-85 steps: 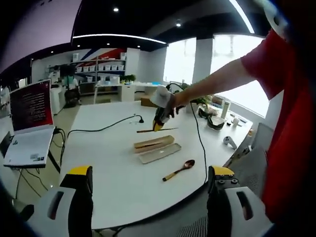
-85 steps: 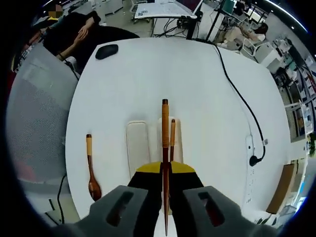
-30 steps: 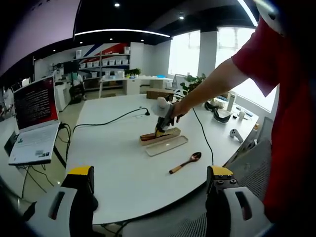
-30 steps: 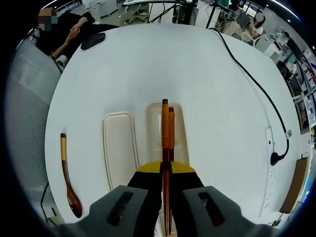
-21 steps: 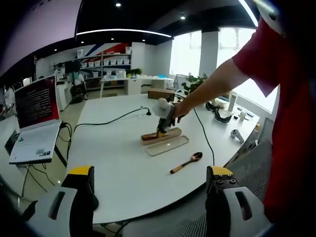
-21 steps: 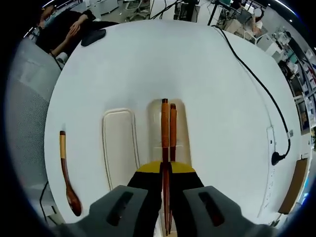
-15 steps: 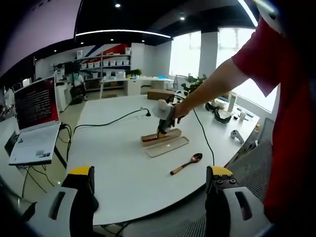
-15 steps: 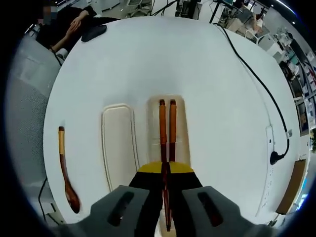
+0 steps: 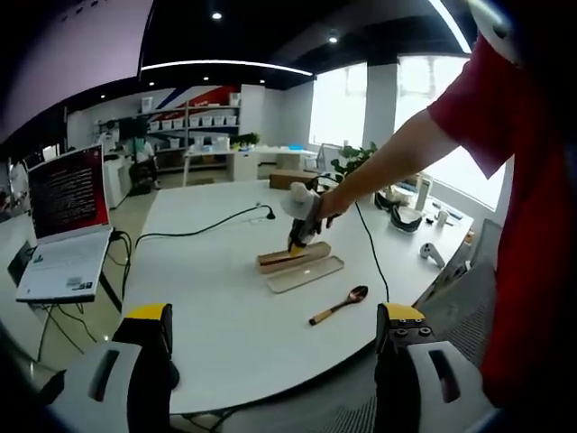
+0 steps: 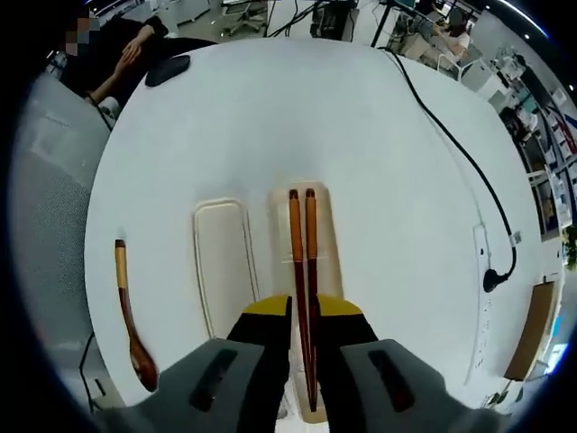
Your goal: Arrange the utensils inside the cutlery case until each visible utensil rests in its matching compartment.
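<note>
— Two chopsticks (image 10: 303, 271) lie side by side in the case (image 10: 314, 244), don't they?

— Yes. In the right gripper view we see them parallel, running along the tray toward its far end. The right gripper (image 10: 302, 329) sits over the near end of the case, and its jaws stand a little apart with the near ends of the chopsticks showing in the gap between them. We cannot tell whether the pads touch the sticks.

— And the lid?

— The pale lid (image 10: 222, 262) lies flat on the table (image 10: 270, 117) just beside the case, on the side nearer the table's edge. Past it, close to that edge, we see the spoon (image 10: 132, 316) lying alone, handle pointing away from us, bowl toward us.

— What do we see from the other side?

— In the left gripper view the left gripper (image 9: 270, 361) is held back off the near edge of the table, its jaws wide apart and holding nothing. Out in the middle of the table the right gripper (image 9: 297, 244) reaches down onto the case (image 9: 290, 256), with the lid (image 9: 305, 273) beside it and the spoon (image 9: 339, 305) nearer the table's edge.

— Anything else on the table?

— A black cable (image 10: 451, 153) runs across the far part.
</note>
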The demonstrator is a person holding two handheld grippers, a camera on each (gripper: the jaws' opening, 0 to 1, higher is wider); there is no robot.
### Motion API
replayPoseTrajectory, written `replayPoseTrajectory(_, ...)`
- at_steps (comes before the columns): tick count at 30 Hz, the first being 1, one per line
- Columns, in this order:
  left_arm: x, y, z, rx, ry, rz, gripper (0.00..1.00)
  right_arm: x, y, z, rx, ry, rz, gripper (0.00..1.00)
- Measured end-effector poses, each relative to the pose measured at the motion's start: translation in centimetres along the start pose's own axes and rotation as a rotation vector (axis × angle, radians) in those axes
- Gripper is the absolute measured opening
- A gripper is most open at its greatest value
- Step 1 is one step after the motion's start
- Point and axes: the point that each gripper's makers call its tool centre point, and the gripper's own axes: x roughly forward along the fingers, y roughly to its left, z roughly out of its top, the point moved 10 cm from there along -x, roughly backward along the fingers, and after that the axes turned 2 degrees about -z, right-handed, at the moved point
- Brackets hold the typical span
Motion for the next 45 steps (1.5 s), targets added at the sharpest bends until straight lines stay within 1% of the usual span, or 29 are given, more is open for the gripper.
replayPoseTrajectory(3, -0.2, -0.1, 0.0, 0.003, -0.008, -0.004, 0.96, -0.6, 0.2, -0.1, 0.004, -0.006, -0.010, 0.08)
replayPoseTrajectory(7, -0.6, -0.3, 0.0, 0.003, -0.022, -0.002, 0.96, -1.5, 1.2, -0.2, 0.003, -0.010, -0.020, 0.11)
replayPoseTrajectory(11, -0.9, -0.6, 0.1, 0.011, -0.030, -0.007, 0.96, -2.1, 2.0, -0.5, 0.007, -0.012, -0.025, 0.13)
replayPoseTrajectory(17, -1.4, -1.2, 0.2, 0.019, -0.047, -0.012, 0.96, -3.2, 3.2, -1.3, 0.004, -0.006, -0.033, 0.13)
replayPoseTrajectory(20, -1.6, -1.5, 0.1, 0.022, -0.054, -0.015, 0.96, -3.7, 3.9, -1.7, 0.019, -0.011, -0.034, 0.13)
replayPoseTrajectory(26, -2.0, -1.9, -0.2, 0.018, -0.059, -0.021, 0.96, -4.3, 5.5, -2.5, 0.001, -0.008, -0.034, 0.14)
replayPoseTrajectory(29, -2.2, -1.9, -0.4, 0.016, -0.056, -0.021, 0.95, -4.6, 6.1, -2.7, 0.011, -0.021, -0.036, 0.15)
replayPoseTrajectory(33, -2.3, -2.2, -0.6, 0.017, -0.053, -0.021, 0.94, -4.8, 7.9, -3.3, 0.004, -0.035, -0.024, 0.18)
replayPoseTrajectory(37, -2.4, -2.6, -0.6, 0.028, -0.047, -0.028, 0.94, -4.7, 9.5, -4.0, 0.002, -0.042, -0.016, 0.19)
replayPoseTrajectory(45, -2.8, -3.2, -0.7, 0.031, -0.052, -0.036, 0.94, -4.7, 11.9, -5.1, 0.020, -0.056, 0.005, 0.20)
